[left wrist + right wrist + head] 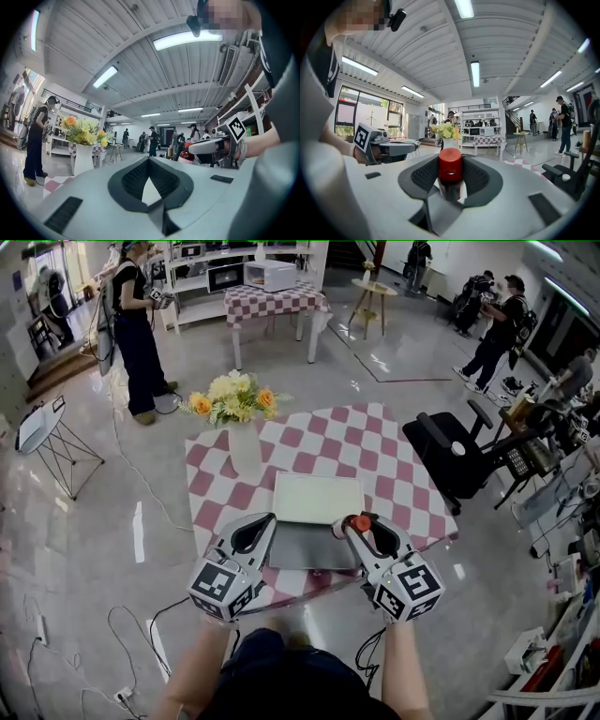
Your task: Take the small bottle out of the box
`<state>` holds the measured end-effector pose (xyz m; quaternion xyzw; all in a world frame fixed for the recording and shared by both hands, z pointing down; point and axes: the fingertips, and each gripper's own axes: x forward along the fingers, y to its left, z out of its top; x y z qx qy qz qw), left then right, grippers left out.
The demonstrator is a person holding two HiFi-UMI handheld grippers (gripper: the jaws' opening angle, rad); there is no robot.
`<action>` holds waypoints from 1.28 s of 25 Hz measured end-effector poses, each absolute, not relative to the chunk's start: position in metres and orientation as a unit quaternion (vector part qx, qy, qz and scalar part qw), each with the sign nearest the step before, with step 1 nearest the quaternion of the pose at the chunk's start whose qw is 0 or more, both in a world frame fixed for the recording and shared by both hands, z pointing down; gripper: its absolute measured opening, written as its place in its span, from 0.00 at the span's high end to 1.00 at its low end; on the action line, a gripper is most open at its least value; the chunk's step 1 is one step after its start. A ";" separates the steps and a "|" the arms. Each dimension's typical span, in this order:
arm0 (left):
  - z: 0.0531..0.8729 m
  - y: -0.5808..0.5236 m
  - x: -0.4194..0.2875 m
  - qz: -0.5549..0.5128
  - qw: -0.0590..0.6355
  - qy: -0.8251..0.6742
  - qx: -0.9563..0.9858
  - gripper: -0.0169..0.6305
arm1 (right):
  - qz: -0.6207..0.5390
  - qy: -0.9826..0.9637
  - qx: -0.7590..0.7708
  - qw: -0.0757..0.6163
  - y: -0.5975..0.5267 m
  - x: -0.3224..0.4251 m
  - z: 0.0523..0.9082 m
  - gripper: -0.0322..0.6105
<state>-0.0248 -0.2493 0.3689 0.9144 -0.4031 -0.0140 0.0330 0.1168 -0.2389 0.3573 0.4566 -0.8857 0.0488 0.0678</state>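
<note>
Room: large glossy-floored hall with people standing about, one person (pixel 136 324) at the far left, and a black office chair (pixel 450 451) to the right of the table.
Table: covered in a pink-and-white checked cloth (pixel 394 465); a white vase (pixel 246 448) of yellow and orange flowers (pixel 232 397) stands at its far left corner.
Box (pixel 312 547): lies on the near side of the cloth, a pale panel behind and a gray panel in front.
Left gripper (pixel 269 518): at the box's left edge, jaw tips together, nothing between them.
Right gripper (pixel 349 523): at the box's right edge, jaws clamped on the small bottle.
Small bottle (pixel 450 176): upright between the right jaws, red cap on top, dark body below; from the head view it sits at the box's right rim, outside the box.
</note>
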 end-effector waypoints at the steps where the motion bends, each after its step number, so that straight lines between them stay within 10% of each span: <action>1: 0.367 -0.250 -0.025 -0.016 0.031 -0.404 0.914 0.97 | 0.048 -0.886 0.457 0.067 -0.240 0.117 0.356 0.72; 32: 0.333 -0.261 -0.036 -0.043 0.005 -0.425 0.904 0.97 | 0.022 -0.885 0.463 0.045 -0.244 0.120 0.315 0.72</action>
